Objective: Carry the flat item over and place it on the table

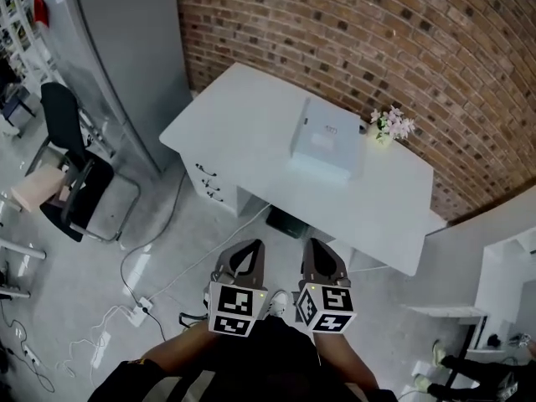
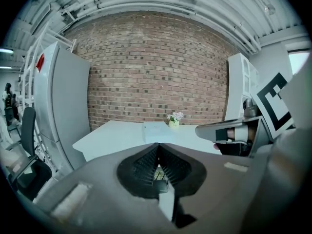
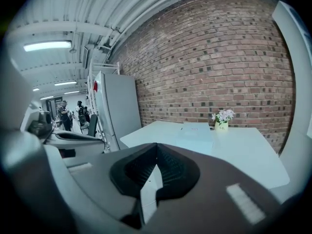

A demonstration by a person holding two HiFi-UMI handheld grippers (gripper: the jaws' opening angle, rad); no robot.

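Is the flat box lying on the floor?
No, the flat box lies on top of the white table, close to the little flowers.

Left gripper (image 1: pixel 249 249), right gripper (image 1: pixel 315 248): grey moulded shells, black ribbed pads (image 2: pixel 145 167), each topped by a white cube with black square markers (image 1: pixel 233 312). Wearer's clothing: dark top (image 1: pixel 251 368), pale stripes.
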